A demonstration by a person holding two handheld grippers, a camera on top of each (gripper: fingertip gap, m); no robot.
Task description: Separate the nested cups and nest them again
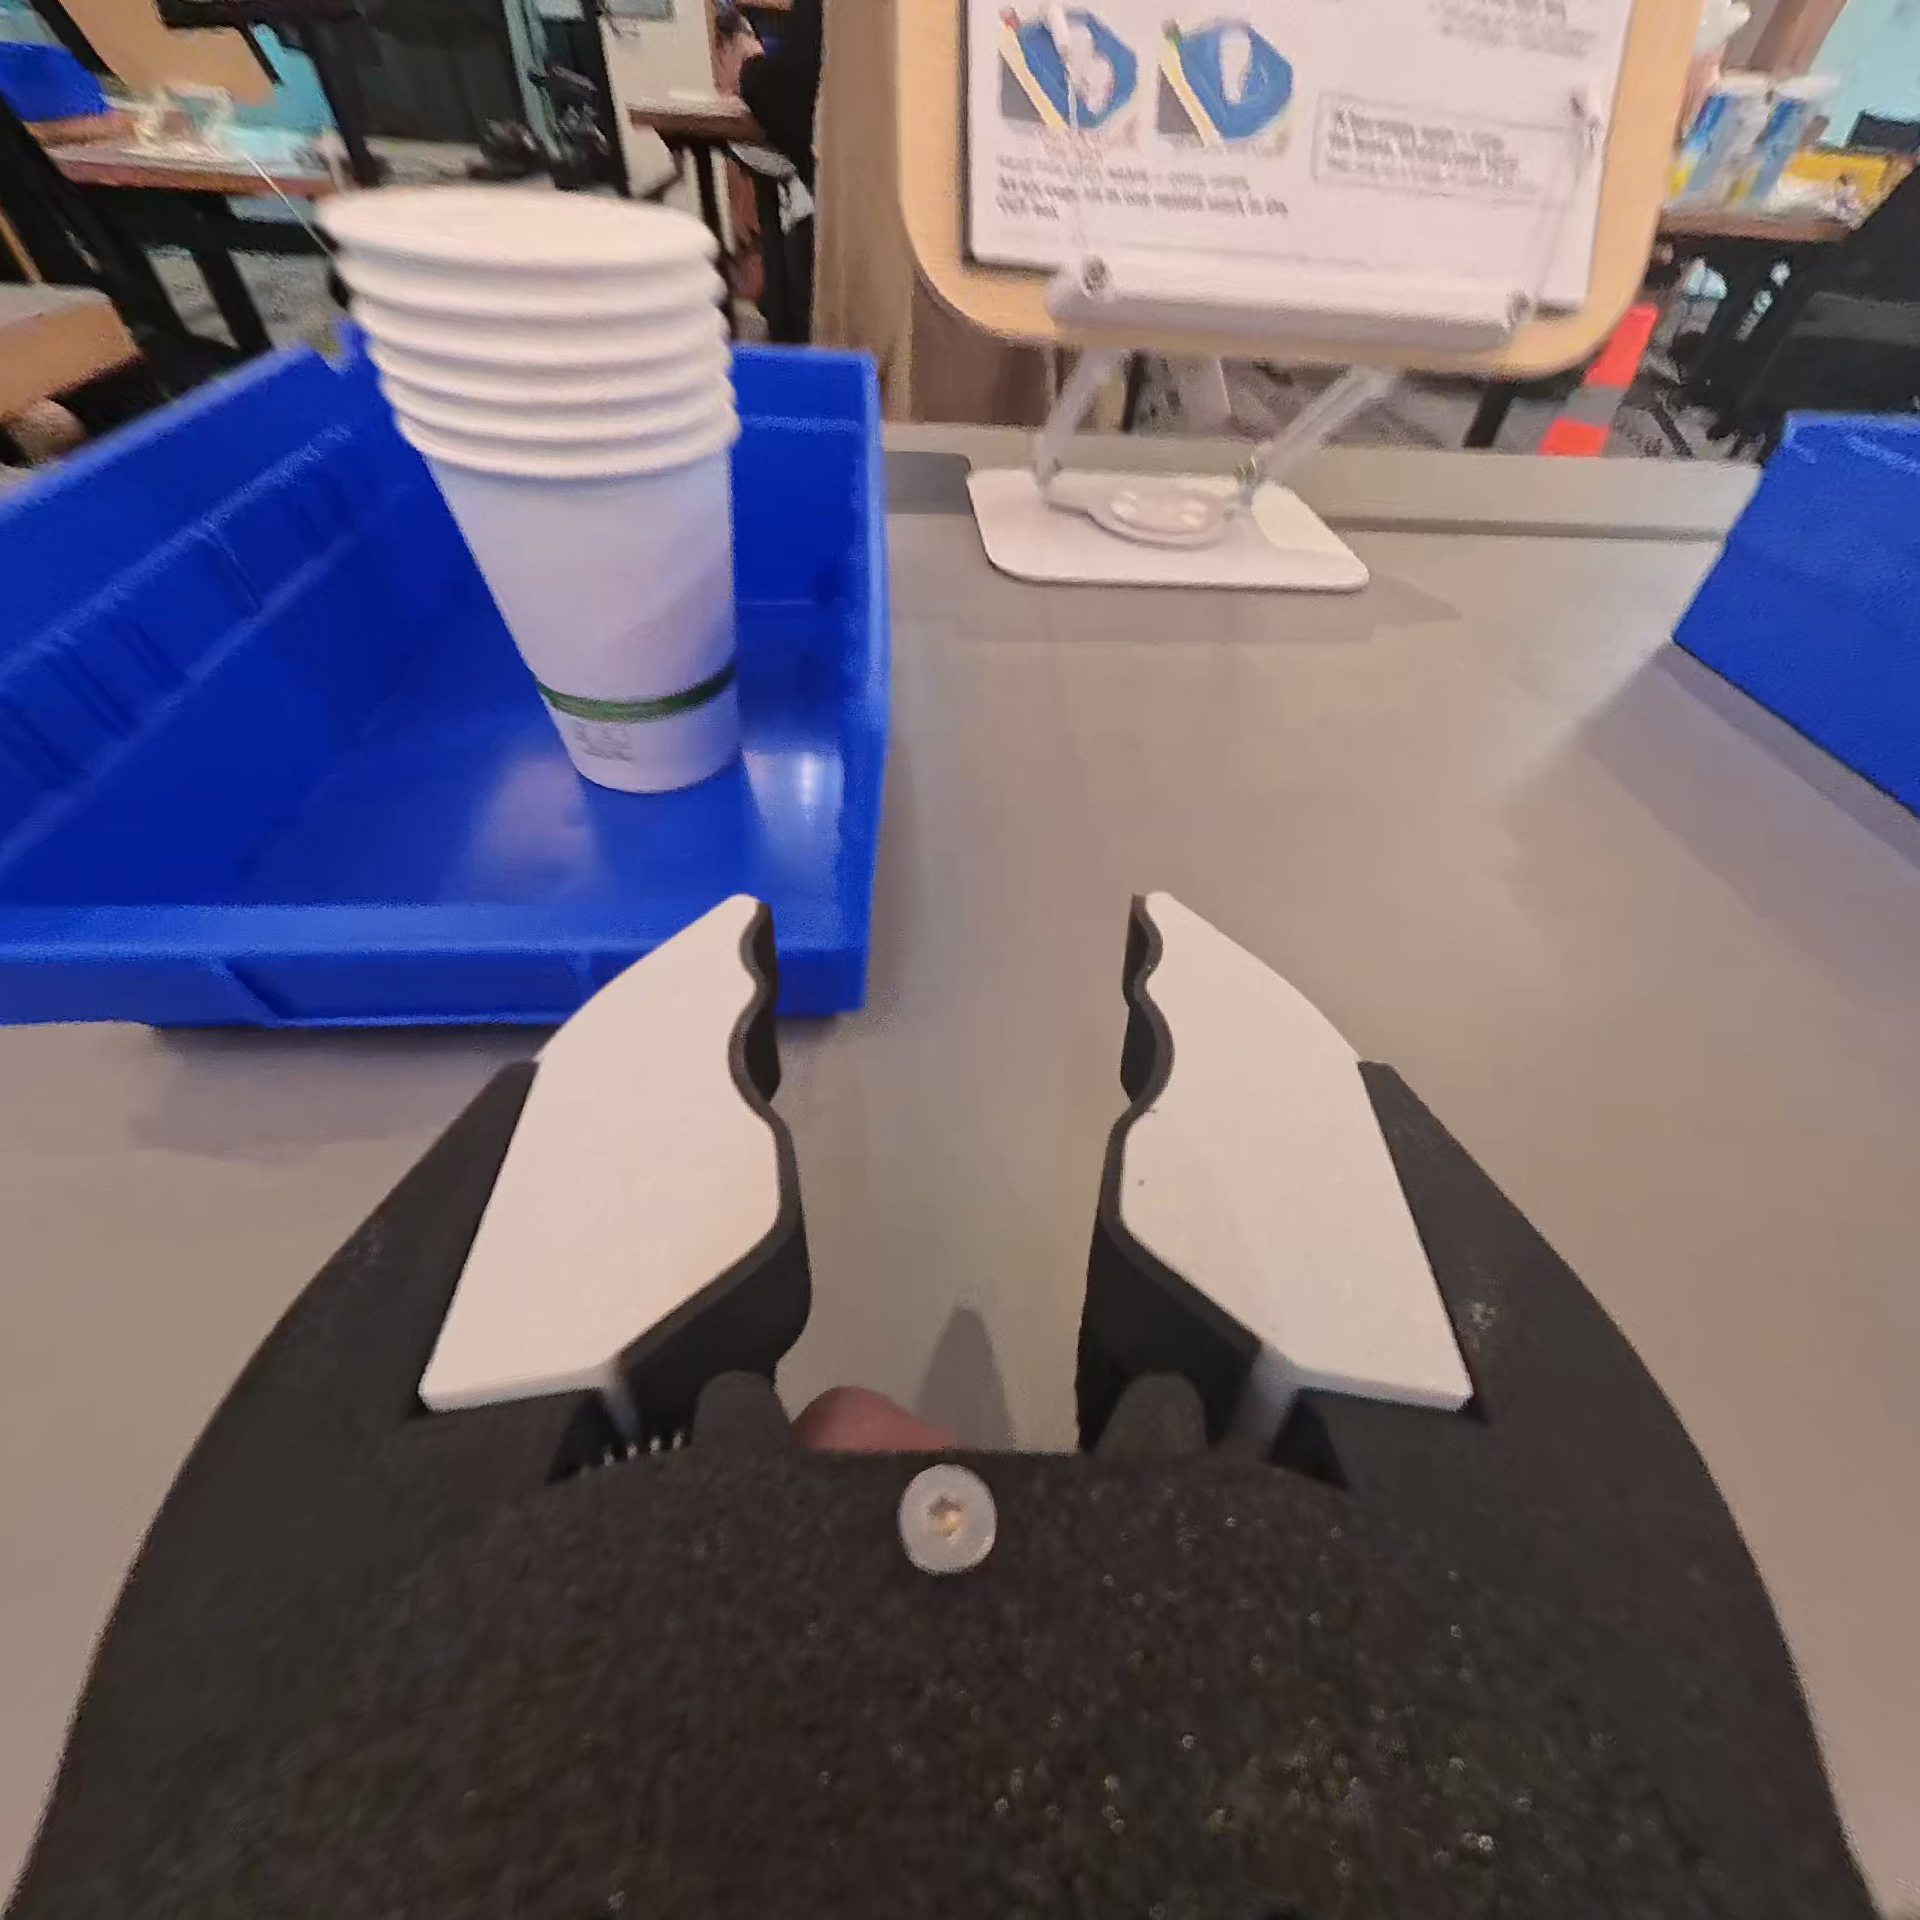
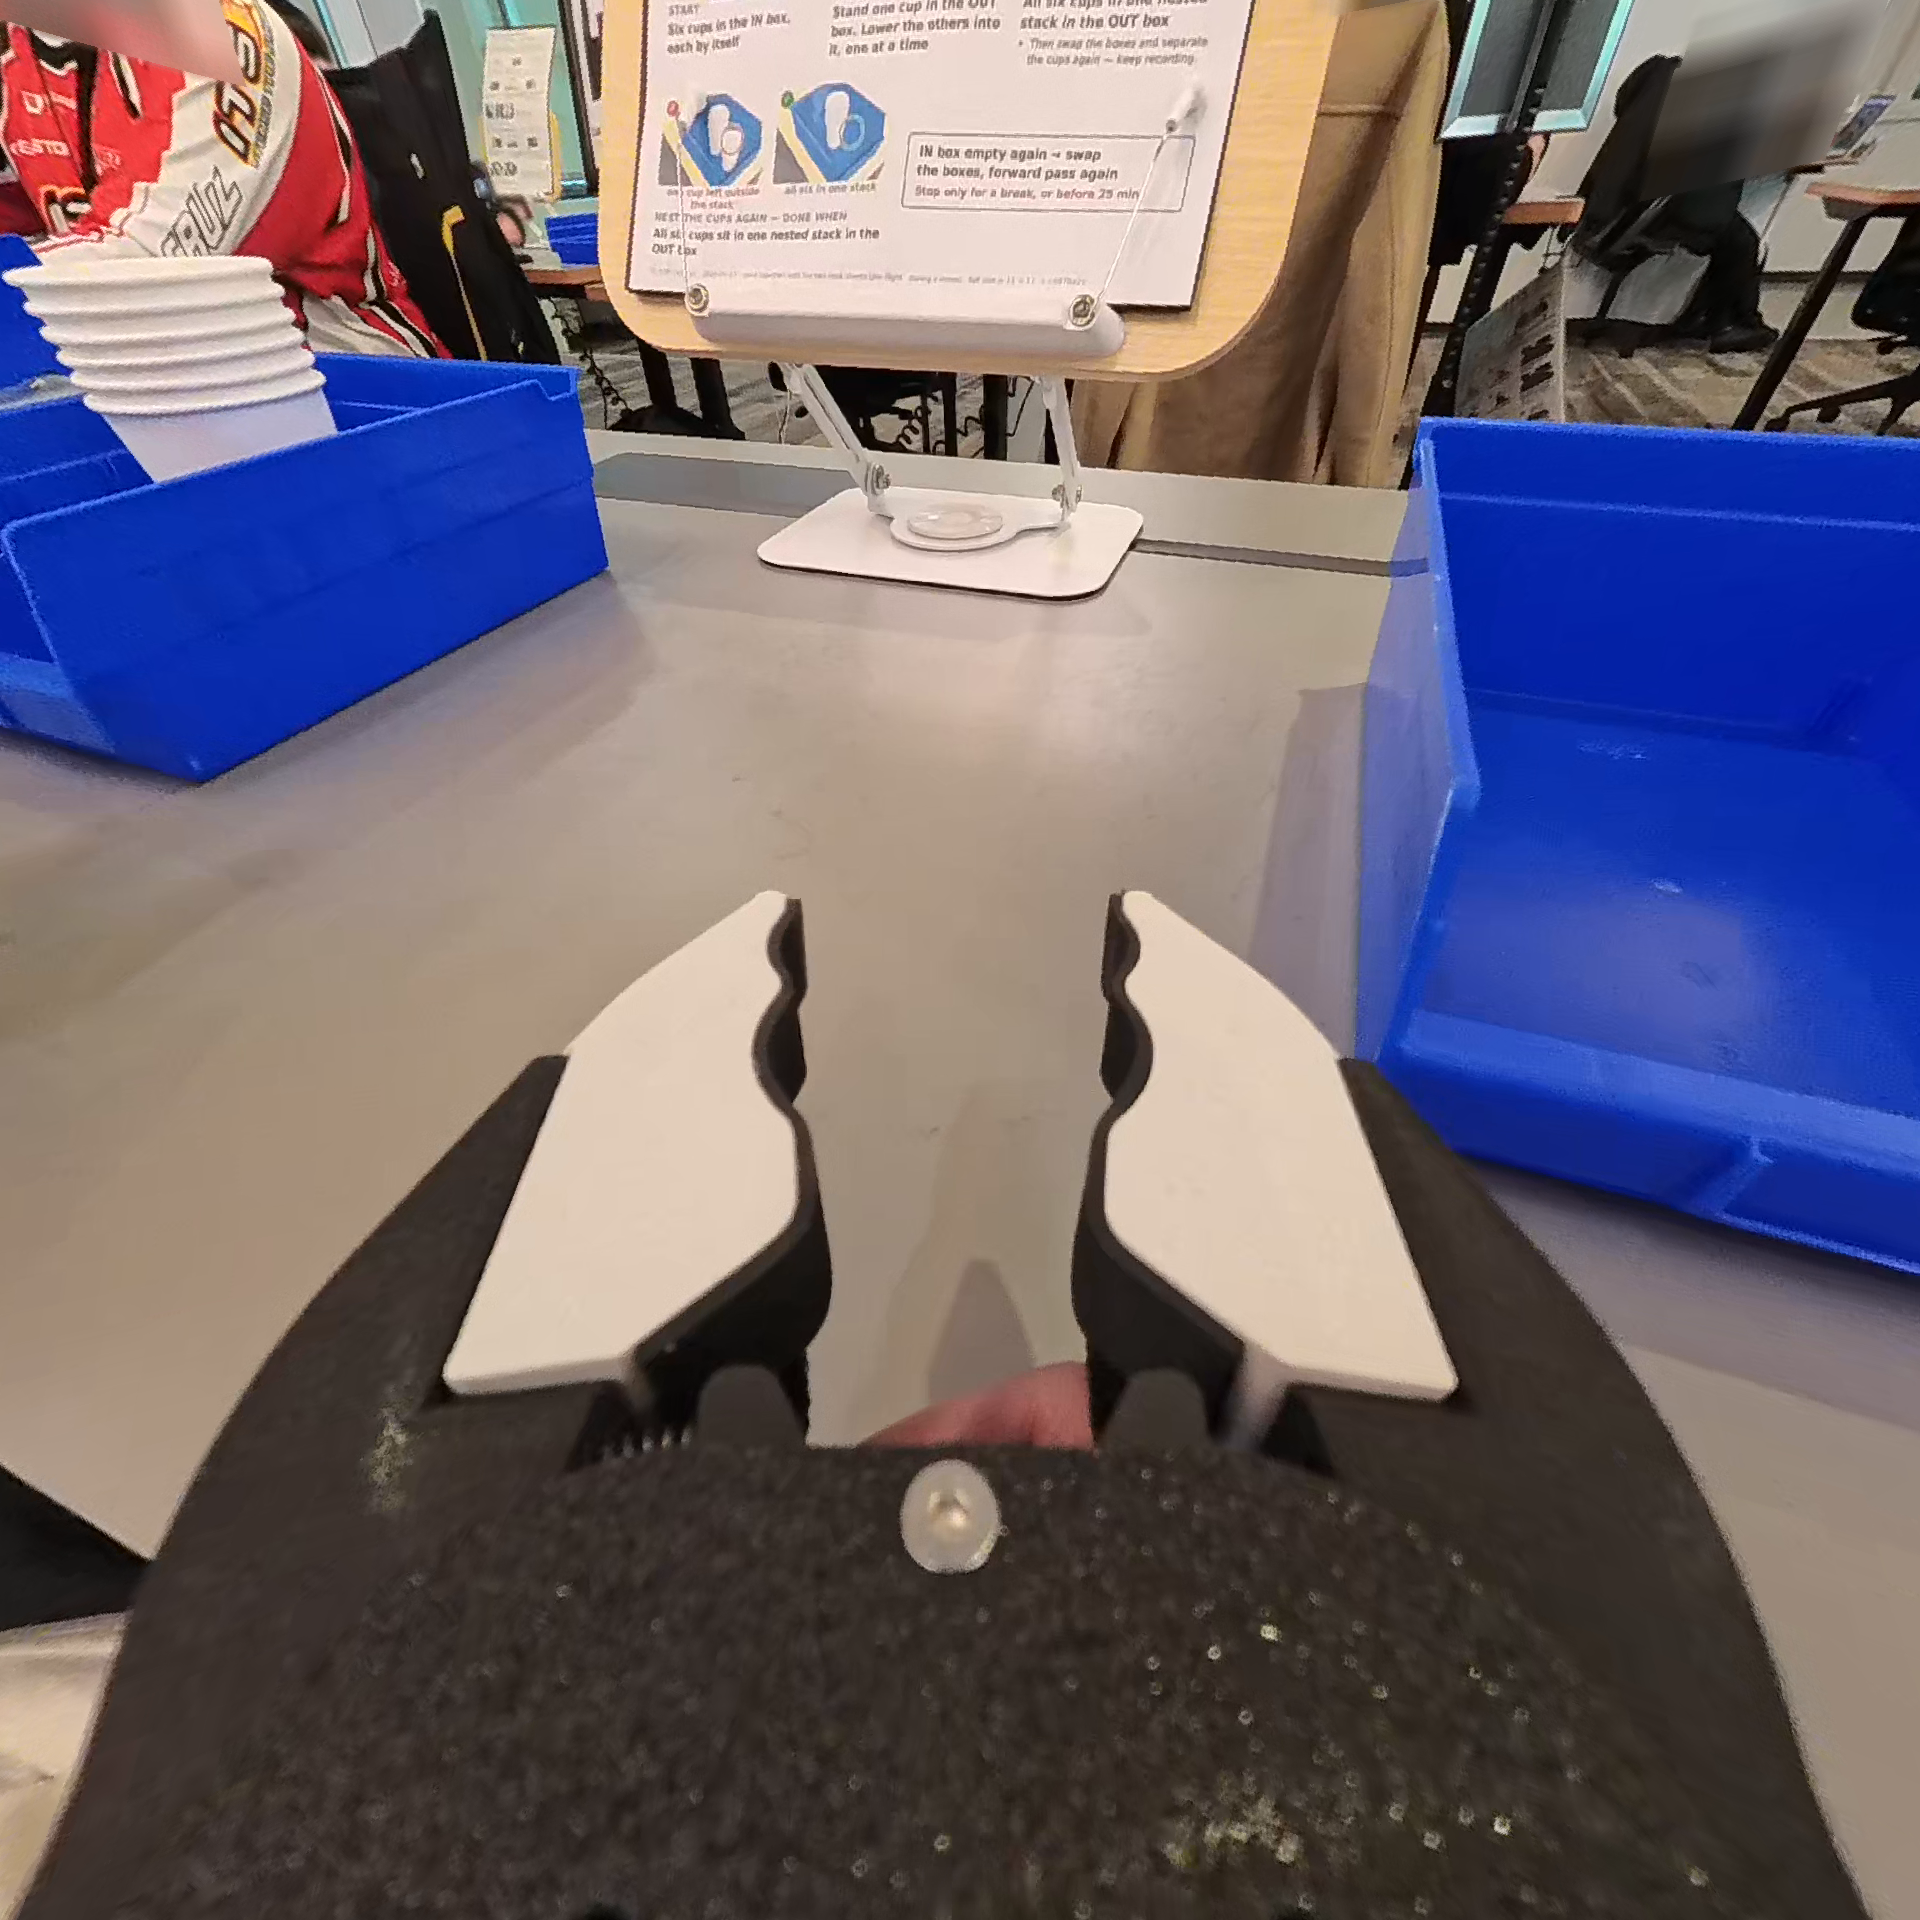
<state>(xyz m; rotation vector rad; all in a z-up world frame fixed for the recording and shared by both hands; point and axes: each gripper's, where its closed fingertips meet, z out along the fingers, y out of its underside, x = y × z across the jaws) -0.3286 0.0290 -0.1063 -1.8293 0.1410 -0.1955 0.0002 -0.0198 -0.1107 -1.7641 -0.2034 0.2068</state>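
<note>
1. Table: grey and flat; it carries two blue bins and a white stand near its far edge.
2. Right bin: blue, by the table's right edge. The right wrist view shows its bare interior; the left wrist view catches only one corner.
3. Left bin: blue, toward the table's left edge. Only the left wrist view shows its floor.
4. Stand: white base holding an instruction board at the far edge, between the bins.
5. Left gripper: fingers parted by a wide gap, holding nothing, touching nothing, above the table beside the left bin's near right corner.
6. Right gripper: fingers likewise spread and unladen, above the table's middle.
7. Cup stack: white paper cups nested upright, rims stepped, green band near the base, standing in the left bin's far right corner.
</note>
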